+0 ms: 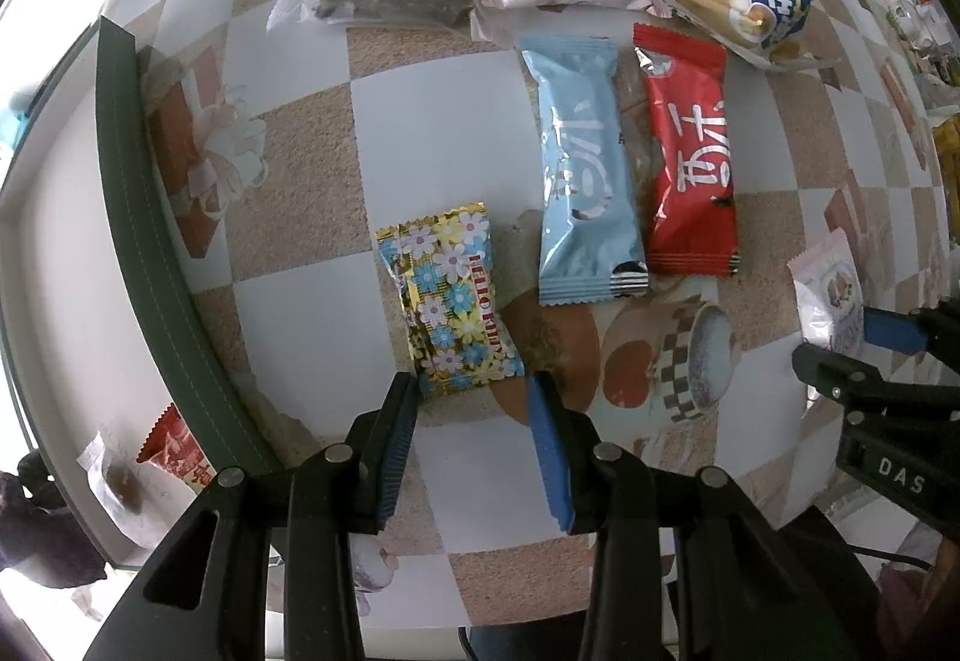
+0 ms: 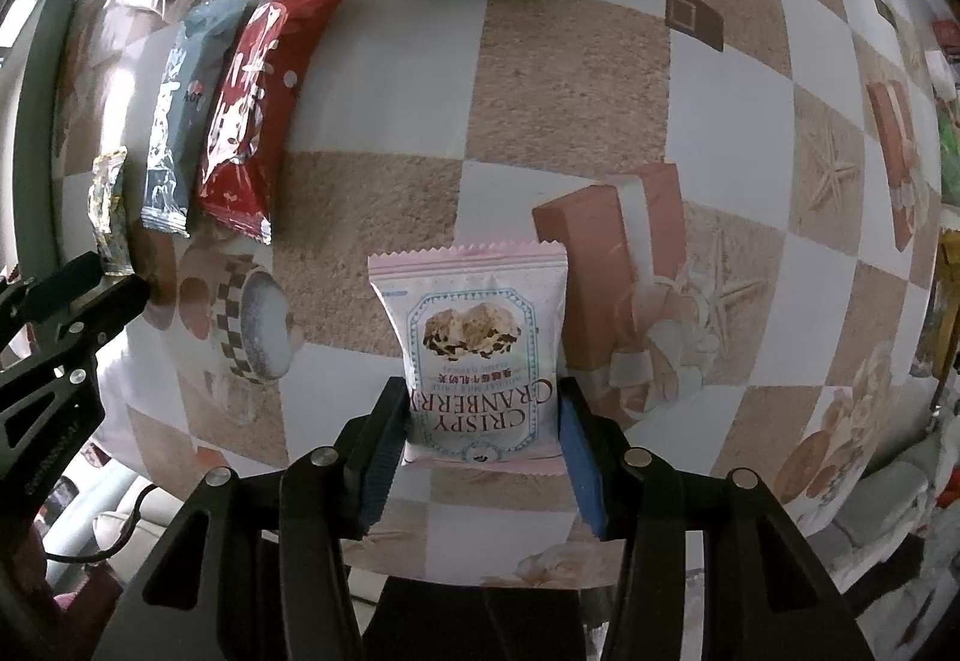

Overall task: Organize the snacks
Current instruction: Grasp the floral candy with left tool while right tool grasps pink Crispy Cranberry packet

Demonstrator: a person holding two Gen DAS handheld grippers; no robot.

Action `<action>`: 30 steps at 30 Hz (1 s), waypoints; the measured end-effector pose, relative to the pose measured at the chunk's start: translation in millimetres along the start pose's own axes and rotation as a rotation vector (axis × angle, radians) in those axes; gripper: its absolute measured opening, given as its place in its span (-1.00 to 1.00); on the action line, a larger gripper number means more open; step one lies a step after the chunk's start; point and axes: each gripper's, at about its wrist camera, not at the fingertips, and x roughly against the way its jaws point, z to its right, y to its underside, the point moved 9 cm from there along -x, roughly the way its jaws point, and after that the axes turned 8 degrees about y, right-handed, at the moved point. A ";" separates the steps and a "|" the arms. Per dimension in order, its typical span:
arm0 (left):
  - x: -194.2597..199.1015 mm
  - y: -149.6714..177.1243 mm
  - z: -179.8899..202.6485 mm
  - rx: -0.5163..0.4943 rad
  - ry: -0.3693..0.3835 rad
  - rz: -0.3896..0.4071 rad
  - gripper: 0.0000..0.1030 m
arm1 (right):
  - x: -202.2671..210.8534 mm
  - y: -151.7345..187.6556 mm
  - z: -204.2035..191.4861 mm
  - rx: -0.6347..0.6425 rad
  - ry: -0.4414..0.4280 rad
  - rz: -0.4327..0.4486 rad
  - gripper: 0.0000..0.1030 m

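Right gripper clasps a pink cranberry packet over bare tablecloth; left gripper gapes empty beside a flowered candy.

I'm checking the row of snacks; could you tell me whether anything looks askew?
The flowered packet lies tilted and lower than the blue and red packets, which lie side by side. Nothing looks torn or spilled.

Our right gripper holds the pink Crispy Cranberry packet between its fingers, on the checkered tablecloth. Up and left of that packet lie a red wrapper, a pale blue wrapper and a small floral candy. The left gripper sits far left.
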 end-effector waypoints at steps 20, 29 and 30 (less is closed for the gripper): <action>7.8 -11.0 1.4 -0.005 0.040 0.023 -0.76 | 0.9 2.6 -3.6 -0.073 -0.096 -0.030 -0.08; 45.8 -20.5 -24.7 0.046 0.087 0.124 -0.79 | 28.2 -19.0 3.8 -0.083 -0.129 0.027 -0.08; 48.7 -20.9 -29.4 0.057 0.091 0.129 -0.79 | 31.4 -21.3 4.1 -0.087 -0.136 0.033 -0.08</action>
